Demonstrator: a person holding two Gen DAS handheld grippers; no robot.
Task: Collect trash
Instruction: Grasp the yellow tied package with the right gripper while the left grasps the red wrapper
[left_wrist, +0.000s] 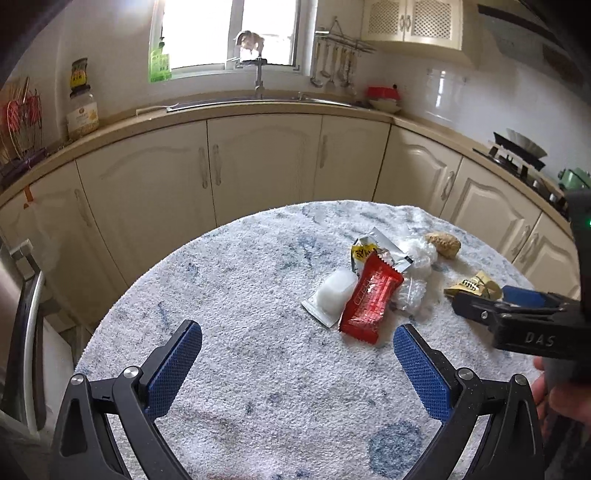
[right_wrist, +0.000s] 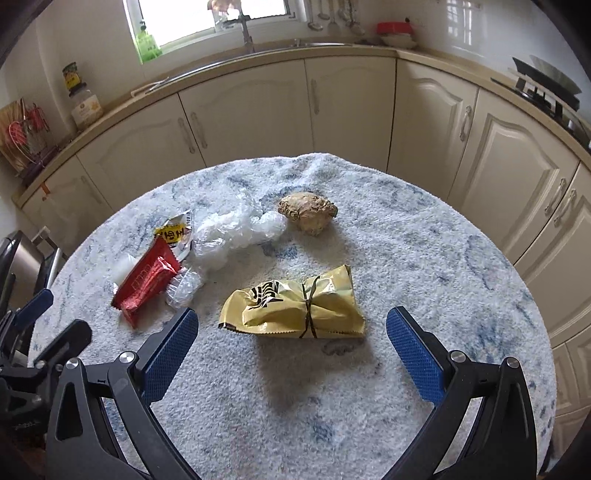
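Trash lies on a round table covered by a white-and-blue cloth (left_wrist: 240, 332). A red wrapper (left_wrist: 369, 302) (right_wrist: 147, 280) lies over a white packet (left_wrist: 330, 295) and a silver-yellow wrapper (left_wrist: 373, 251). Crumpled clear plastic (right_wrist: 236, 229) and a brown lump (right_wrist: 308, 214) lie behind. A gold tied bag (right_wrist: 295, 306) lies in front of my open, empty right gripper (right_wrist: 291, 332). My left gripper (left_wrist: 297, 341) is open and empty, just short of the red wrapper. The right gripper (left_wrist: 498, 306) also shows at the right in the left wrist view.
Cream kitchen cabinets (left_wrist: 258, 162) curve behind the table, with a sink and tap (left_wrist: 258, 85) under a window. A stove (left_wrist: 517, 155) is at the right. A jar (left_wrist: 83, 107) stands on the counter at the left. A metal bin (left_wrist: 22, 332) stands beside the table's left edge.
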